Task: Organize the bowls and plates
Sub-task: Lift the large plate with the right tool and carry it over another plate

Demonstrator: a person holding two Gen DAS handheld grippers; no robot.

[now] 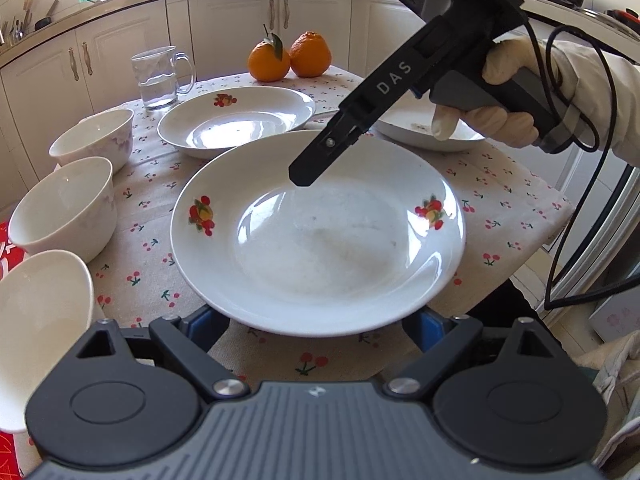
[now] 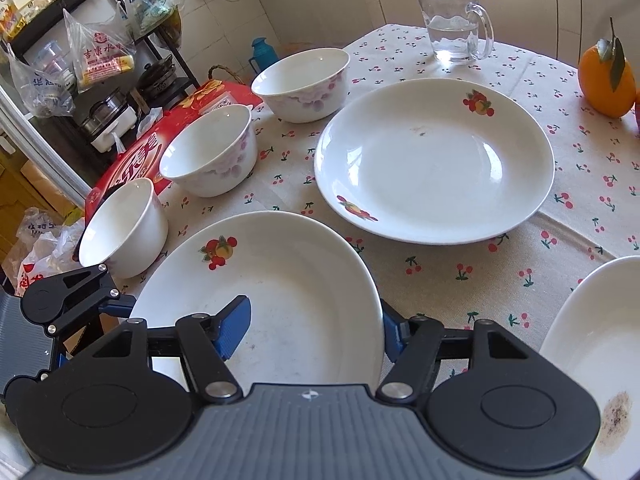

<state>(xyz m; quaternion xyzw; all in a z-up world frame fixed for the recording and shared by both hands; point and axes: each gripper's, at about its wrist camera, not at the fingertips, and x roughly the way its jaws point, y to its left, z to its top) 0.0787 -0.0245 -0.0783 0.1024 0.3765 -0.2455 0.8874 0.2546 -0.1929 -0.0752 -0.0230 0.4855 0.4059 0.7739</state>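
Note:
A white plate with fruit prints [image 1: 320, 240] [image 2: 260, 300] lies nearest on the cherry-print cloth. My left gripper [image 1: 318, 322] is open, and its blue pads [image 1: 204, 320] reach under the plate's near rim, with the tips hidden. My right gripper [image 2: 316, 320] [image 1: 308, 172] is open astride the rim on the other side, one pad [image 2: 234, 328] over the plate's inside and the other outside. A second fruit-print plate [image 1: 236, 120] [image 2: 434, 160] and a stained plate [image 2: 592, 360] [image 1: 424, 132] lie beyond. Three white bowls [image 2: 302, 84] [image 2: 210, 150] [image 2: 124, 226] stand in a row.
A glass mug of water [image 1: 160, 76] [image 2: 454, 24] and two oranges [image 1: 288, 58] stand at the far end of the table. A red box [image 2: 160, 140] lies under the cloth's edge by the bowls. A gloved hand [image 1: 500, 100] holds the right gripper.

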